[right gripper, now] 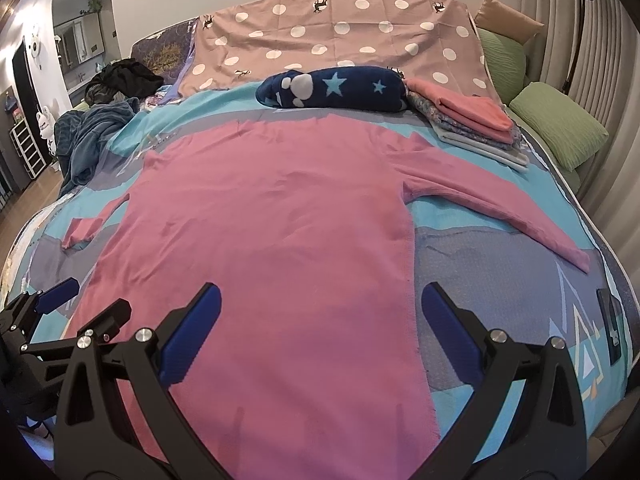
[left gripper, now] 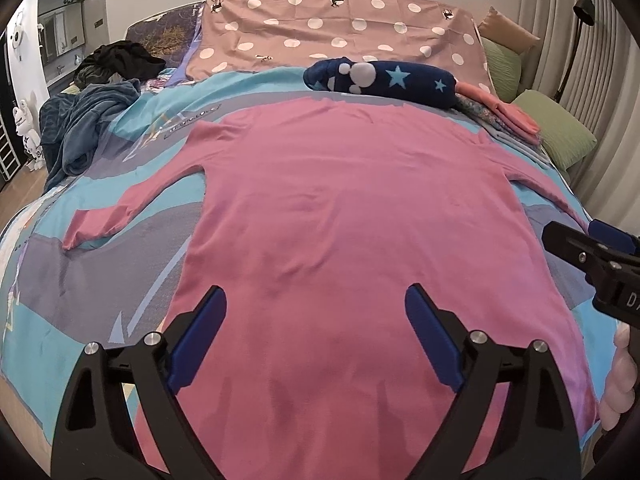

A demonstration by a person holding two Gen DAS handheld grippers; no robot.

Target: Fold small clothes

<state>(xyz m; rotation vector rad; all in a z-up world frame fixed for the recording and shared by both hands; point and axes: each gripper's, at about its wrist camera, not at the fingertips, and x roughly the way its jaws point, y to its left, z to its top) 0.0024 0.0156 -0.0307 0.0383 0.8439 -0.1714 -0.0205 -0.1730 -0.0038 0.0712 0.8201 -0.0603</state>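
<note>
two hand-held grippers, my left hand-held gripper [left gripper: 316,336] and right hand-held gripper [right gripper: 320,334], hover spread wide and empty over the pink long-sleeved top [left gripper: 352,216], flat on the bed [left gripper: 48,320] just ahead of my fingers. it looks light, soft and limp, probably thin knit, so it will sag; i'd pinch the hem corners or a sleeve cuff [right gripper: 576,258].
</note>
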